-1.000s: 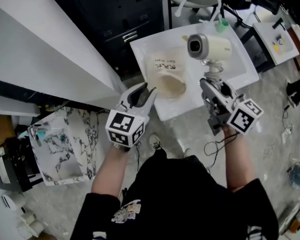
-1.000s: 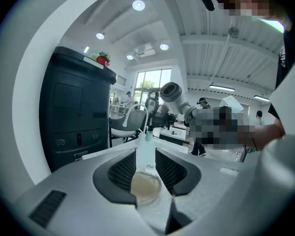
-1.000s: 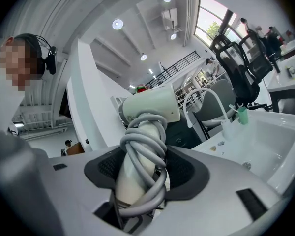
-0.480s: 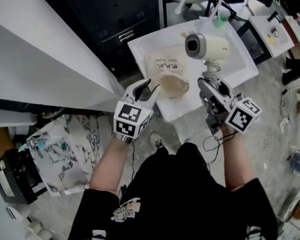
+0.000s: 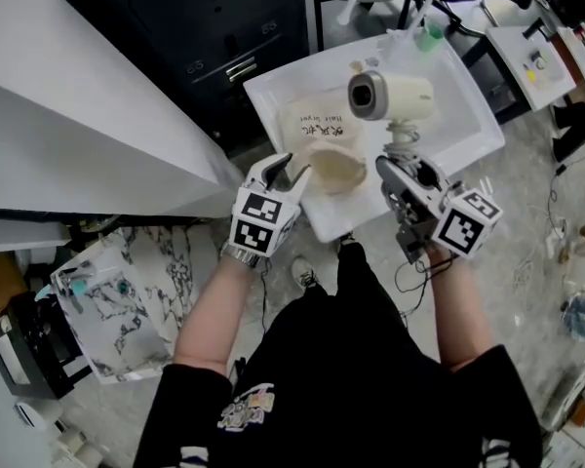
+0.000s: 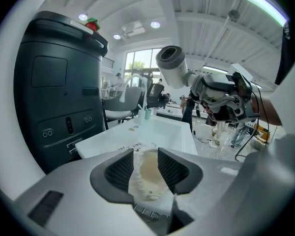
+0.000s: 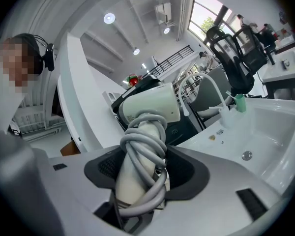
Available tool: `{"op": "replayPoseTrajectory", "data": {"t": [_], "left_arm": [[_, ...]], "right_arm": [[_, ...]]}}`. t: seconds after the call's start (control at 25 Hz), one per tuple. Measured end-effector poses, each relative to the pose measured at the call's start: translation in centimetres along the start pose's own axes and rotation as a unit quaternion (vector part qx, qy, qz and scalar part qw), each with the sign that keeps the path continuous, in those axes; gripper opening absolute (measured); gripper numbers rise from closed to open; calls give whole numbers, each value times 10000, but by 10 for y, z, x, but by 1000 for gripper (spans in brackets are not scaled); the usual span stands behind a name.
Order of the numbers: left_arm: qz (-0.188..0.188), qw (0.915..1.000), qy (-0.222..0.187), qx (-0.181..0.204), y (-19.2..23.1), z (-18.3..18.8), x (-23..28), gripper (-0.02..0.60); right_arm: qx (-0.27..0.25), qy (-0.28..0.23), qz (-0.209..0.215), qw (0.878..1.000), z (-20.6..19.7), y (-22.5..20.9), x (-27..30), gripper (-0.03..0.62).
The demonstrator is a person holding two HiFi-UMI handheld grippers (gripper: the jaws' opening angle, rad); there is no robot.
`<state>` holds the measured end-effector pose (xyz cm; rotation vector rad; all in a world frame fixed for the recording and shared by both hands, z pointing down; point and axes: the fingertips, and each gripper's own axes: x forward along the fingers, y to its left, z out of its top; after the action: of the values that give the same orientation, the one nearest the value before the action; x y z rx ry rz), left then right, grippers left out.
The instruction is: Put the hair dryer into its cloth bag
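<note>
At the sink's 7 o'clock, the left gripper, jaws just opened, straddles the limp bag's rim without pinching it yet, and the right gripper clamps the rigid dryer by its handle.

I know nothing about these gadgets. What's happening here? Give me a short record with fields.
surface: white sink
left gripper: open, jaws have just been opening, rim of the cloth bag between them
right gripper: shut on the cord-wrapped handle of the hair dryer
bag position: lying on the sink, mouth towards the left gripper
dryer position: held above the sink, not yet in the bag
</note>
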<state>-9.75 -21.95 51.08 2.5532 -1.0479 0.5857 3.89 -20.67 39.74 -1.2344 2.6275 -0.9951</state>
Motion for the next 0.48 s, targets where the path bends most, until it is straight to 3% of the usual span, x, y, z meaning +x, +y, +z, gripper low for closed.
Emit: {"op": "replayPoseTrajectory", "data": {"t": [0.48], "left_arm": [[195,9976,651,143,17,-36,49,144]], "right_arm": [[207,684,270,9971,-32,-35,25,245]]}}
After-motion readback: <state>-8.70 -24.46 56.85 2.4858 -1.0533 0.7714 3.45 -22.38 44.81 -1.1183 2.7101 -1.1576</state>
